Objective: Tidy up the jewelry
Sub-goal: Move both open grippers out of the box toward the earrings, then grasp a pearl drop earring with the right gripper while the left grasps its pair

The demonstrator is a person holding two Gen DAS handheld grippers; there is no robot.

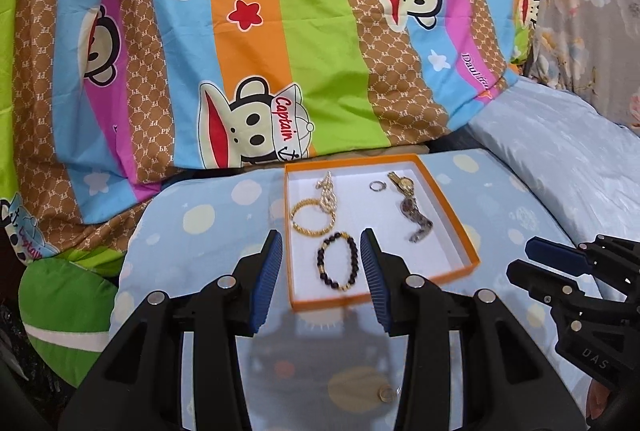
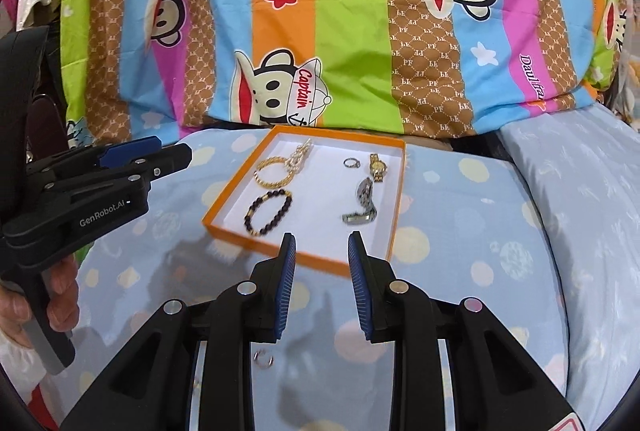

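**Jewelry Laid Out in Orange Tray as Two Grippers Hang Above**

In the left wrist view, a green cushion [image 1: 68, 311] fills the lower left corner below a striped monkey-print quilt [image 1: 248, 43] that spans the top of the frame. At bottom centre the left gripper [image 1: 322, 271] hangs with its blue pads parted and nothing between them, over a pale blue dotted sheet [image 1: 208, 231]. Just past its tips, at centre, sits the tray [image 1: 452, 215], orange-rimmed and white inside. Its left half holds a pearl piece [image 1: 326, 193] touching a gold bangle [image 1: 312, 221], with a dark bead bracelet [image 1: 338, 261] nearer the camera. Its right half holds a ring [image 1: 376, 186], a gold watch [image 1: 402, 183] and a grey watch [image 1: 416, 221]. A second small ring [image 1: 389, 392] lies on the sheet at bottom centre, outside the tray. At the right edge the right gripper [image 1: 524, 259] enters, seen side-on.

In the right wrist view, a hand [image 2: 60, 295] at the left edge grasps the left gripper's handle. The right gripper [image 2: 322, 251] at bottom centre stands slightly parted and empty, short of the tray's near rim. A pale pillow [image 2: 592, 199] lies at right.
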